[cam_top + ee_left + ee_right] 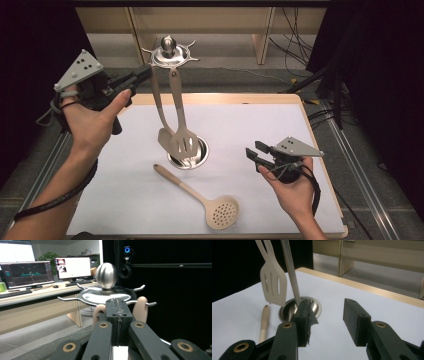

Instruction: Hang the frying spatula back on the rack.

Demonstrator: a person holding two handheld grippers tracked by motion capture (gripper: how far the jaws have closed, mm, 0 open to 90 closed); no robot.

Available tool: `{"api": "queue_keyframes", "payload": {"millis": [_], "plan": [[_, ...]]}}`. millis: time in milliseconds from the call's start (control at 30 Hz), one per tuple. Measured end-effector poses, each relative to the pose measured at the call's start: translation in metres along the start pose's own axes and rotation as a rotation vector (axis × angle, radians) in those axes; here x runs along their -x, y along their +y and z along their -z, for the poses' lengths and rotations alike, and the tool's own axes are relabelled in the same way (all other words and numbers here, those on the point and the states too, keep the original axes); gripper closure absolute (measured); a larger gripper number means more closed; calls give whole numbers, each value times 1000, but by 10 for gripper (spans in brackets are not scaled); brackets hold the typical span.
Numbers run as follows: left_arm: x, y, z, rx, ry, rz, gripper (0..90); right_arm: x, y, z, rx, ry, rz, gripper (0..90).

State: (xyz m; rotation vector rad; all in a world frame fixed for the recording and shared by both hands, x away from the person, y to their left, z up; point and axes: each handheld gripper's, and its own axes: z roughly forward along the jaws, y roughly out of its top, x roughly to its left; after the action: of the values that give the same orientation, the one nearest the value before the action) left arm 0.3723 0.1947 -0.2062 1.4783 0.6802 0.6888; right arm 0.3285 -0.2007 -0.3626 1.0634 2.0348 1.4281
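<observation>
The counter, white-topped with a pale wooden rim, is being shown with most of its surface bare: wide open room is lying to the right of the stand and along the far edge, while the near edge is being approached by the skimmer's bowl. One utensil stand is being counted, its round steel base sitting near the middle of the counter and its hooked top plate carrying a steel knob. Two utensils are being seen hanging from the hooks: one slotted turner and one plain spatula, both reaching down just above the base, close beside each other. One skimmer is being seen lying flat on the counter, handle pointing toward the base, apart from it. Two tools are being held. The left tool is being held raised at the upper left, tips pointing at the top plate just beside the hanging handles; its jaws are being kept pressed together with nothing visible between them, and whether they are touching a handle cannot be told. The right tool is being held low over the right part of the counter, pointing toward the base, well apart from it, its jaws standing apart and empty.
</observation>
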Motion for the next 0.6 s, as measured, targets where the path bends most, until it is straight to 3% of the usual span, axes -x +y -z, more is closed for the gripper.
{"api": "queue_keyframes", "payload": {"millis": [233, 333, 367, 400, 433, 500, 533, 600], "plan": [[-3, 0, 0, -8, 23, 1, 895, 0, -1, 0, -10, -5, 0, 591], [-5, 0, 0, -8, 39, 2, 895, 1, 0, -2, 0, -4, 36, 591], [-7, 0, 0, -6, 49, 3, 895, -2, -1, -1, -12, -4, -3, 591], [-8, 0, 0, -6, 51, 5, 895, 0, -1, -2, 1, -10, 20, 591], [-8, 0, 0, -6, 51, 5, 895, -2, -2, -2, 1, -12, -8, 591], [-11, 0, -1, -5, 61, 9, 895, -1, -1, -2, -8, 8, -13, 591], [-13, 1, -1, -5, 65, 11, 895, 1, -1, -2, -4, 1, 15, 591], [-16, 1, -3, -7, 73, 17, 895, 1, -2, -3, -2, -4, 10, 591]]}}
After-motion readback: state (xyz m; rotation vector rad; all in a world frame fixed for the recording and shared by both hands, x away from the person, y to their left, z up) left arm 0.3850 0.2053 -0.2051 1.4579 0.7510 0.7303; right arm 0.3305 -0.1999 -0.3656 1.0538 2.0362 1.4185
